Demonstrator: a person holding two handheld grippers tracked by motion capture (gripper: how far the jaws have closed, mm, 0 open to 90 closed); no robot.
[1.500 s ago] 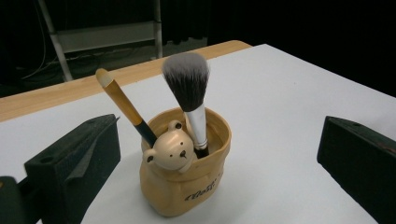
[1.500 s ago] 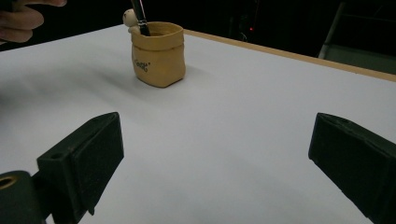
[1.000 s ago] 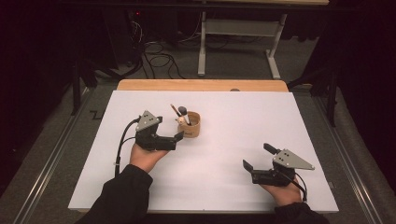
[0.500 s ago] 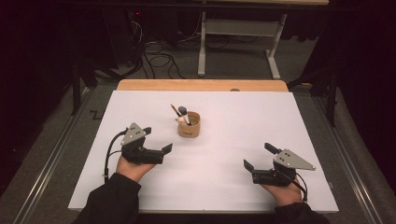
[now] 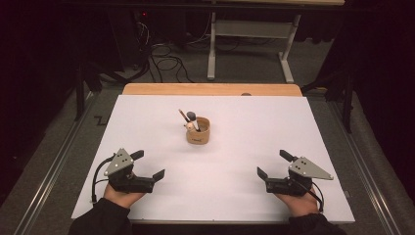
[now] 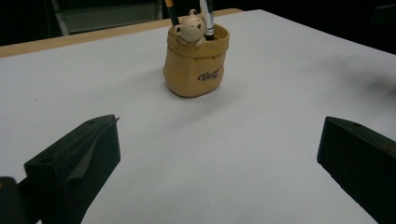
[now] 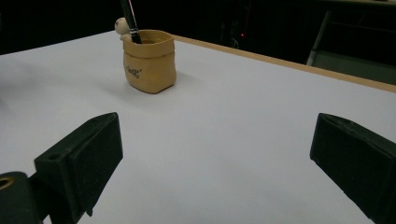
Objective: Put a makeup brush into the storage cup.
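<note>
On the left of the desk (image 5: 147, 117), the left hand-held gripper (image 5: 148, 166) rests low near the front edge with its jaws wide apart and nothing between them; its own view looks across bare white surface toward the pen holder (image 6: 195, 60), which stands well apart from it. That pen holder (image 5: 197, 130) sits upright a little left of the desk's middle, toward the far side, and it already has things standing in it: a dark pencil (image 5: 183, 116) leaning left and a brush with a grey tip (image 5: 192, 117) (the left gripper view cuts off their upper ends, so I cannot tell more about them there). Judging by this, the work looks finished or close to it: the tools are in the cup, no loose item lies on the desk, and both hands are pulled back to the near edge. The holder is shaped like a small slouching sack with a rolled, slightly crumpled rim, a smooth tan ceramic or resin look, dark script lettering on its front, and a pale little bear figure (image 6: 190, 31) peeking over the lip. The desk top is a flat matte white sheet with a strip of light wood along the far edge. On the right, the right hand-held gripper (image 5: 274, 170) also lies near the front edge, jaws spread and empty, its blocky black pads dull and rubbery-looking, with the holder (image 7: 149, 60) well off in its view.
</note>
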